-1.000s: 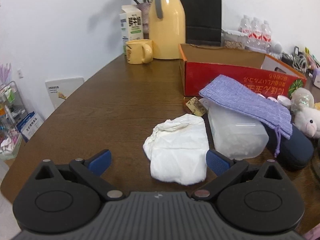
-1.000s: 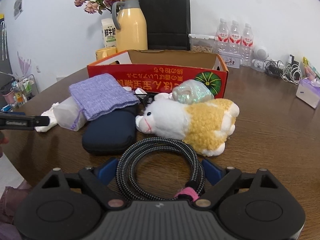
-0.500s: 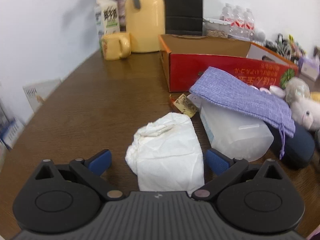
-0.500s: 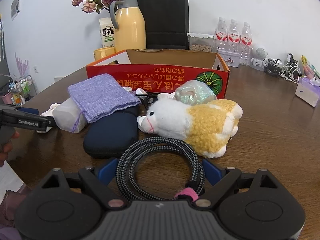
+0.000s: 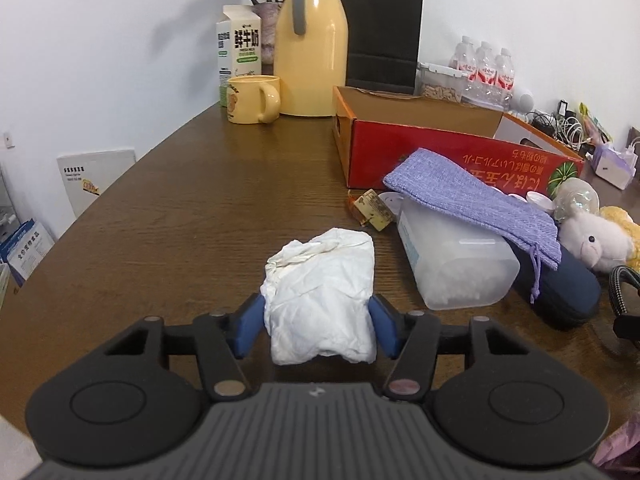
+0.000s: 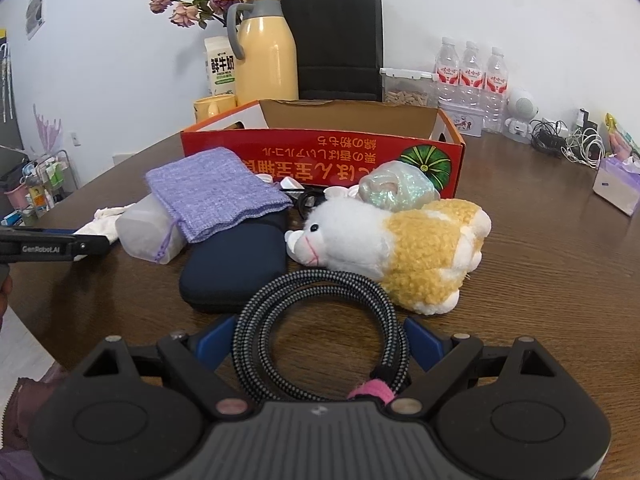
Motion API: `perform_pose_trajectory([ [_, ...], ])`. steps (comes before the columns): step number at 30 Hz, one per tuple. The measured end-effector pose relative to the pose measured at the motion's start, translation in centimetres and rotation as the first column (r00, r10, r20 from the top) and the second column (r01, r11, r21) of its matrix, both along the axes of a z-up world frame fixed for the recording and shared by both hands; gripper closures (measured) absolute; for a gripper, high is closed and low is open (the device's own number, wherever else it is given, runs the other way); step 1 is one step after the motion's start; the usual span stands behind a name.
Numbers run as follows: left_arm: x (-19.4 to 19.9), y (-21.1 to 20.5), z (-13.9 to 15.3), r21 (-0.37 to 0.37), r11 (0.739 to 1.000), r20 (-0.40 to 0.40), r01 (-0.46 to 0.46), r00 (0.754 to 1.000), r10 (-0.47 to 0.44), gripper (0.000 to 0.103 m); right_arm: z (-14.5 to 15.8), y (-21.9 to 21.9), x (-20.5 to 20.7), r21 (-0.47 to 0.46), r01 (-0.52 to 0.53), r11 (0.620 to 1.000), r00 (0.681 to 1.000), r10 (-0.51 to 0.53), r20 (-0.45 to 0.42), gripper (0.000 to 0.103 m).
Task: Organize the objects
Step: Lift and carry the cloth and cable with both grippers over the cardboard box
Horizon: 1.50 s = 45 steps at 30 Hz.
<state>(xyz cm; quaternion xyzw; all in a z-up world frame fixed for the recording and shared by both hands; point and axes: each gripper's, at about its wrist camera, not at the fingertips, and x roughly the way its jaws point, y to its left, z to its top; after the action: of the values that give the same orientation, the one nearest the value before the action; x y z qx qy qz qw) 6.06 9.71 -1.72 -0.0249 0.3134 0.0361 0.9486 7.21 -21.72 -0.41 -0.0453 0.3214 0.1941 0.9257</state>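
While left gripper (image 5: 318, 330) jaws are closing, blue pads touch both sides of the crumpled white cloth (image 5: 320, 296), which lies on the table (image 5: 180, 220) in front of the red cardboard box (image 5: 420, 160). Right gripper (image 6: 320, 338) wide open w/ braided cable coil (image 6: 320, 320) between pads, also in front of box.

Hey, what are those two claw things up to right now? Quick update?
Left gripper closing around crumpled white cloth. Right gripper open, straddling coiled cable. Plastic container close beside cloth.
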Motion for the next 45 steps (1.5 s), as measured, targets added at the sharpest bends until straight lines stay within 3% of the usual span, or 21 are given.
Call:
perform_pose_trajectory([
  [4, -1.1, -0.2, 1.1, 0.007, 1.0, 0.039, -0.011, 0.999, 0.01, 0.045, 0.4, -0.1, -0.6, 0.003, -0.012, 1.0, 1.0, 0.012, 0.018, 0.013],
  [12, -2.2, -1.7, 5.8, 0.041, 0.999, 0.195, 0.011, 0.981, -0.019, 0.043, 2.3, -0.2, -1.8, 0.014, -0.038, 0.999, 0.995, 0.037, 0.088, 0.013],
  [17, -0.8, -3.3, 8.3, 0.062, 0.997, 0.254, 0.035, 0.966, -0.05, 0.041, 4.5, 0.1, -0.8, 0.002, -0.055, 0.998, 0.985, 0.054, 0.164, 0.013],
  [23, 3.5, -5.1, 10.9, 0.06, 0.995, 0.296, 0.074, 0.951, -0.088, 0.041, 8.4, 1.1, 3.7, 0.002, -0.06, 0.998, 0.964, 0.057, 0.259, 0.013],
  [28, 9.0, -6.3, 12.5, 0.029, 0.995, 0.285, 0.091, 0.954, -0.095, 0.041, 11.4, 2.5, 9.8, 0.015, -0.051, 0.999, 0.96, 0.045, 0.275, 0.013],
  [33, 15.2, -7.5, 12.9, 0.016, 0.997, 0.24, 0.077, 0.968, -0.078, 0.041, 12.0, 3.7, 16.9, 0.018, -0.026, 1.0, 0.975, 0.021, 0.221, 0.013],
  [38, 21.1, -8.3, 11.5, 0.013, 0.999, 0.162, 0.042, 0.986, -0.043, 0.042, 10.2, 4.4, 22.5, -0.011, 0.017, 1.0, 0.988, -0.015, 0.151, 0.013],
  [45, 25.8, -8.9, 7.8, 0.037, 0.999, 0.043, 0.018, 0.999, -0.019, 0.041, 6.2, 5.6, 27.2, -0.048, 0.048, 0.998, 0.997, -0.046, 0.055, 0.013],
])
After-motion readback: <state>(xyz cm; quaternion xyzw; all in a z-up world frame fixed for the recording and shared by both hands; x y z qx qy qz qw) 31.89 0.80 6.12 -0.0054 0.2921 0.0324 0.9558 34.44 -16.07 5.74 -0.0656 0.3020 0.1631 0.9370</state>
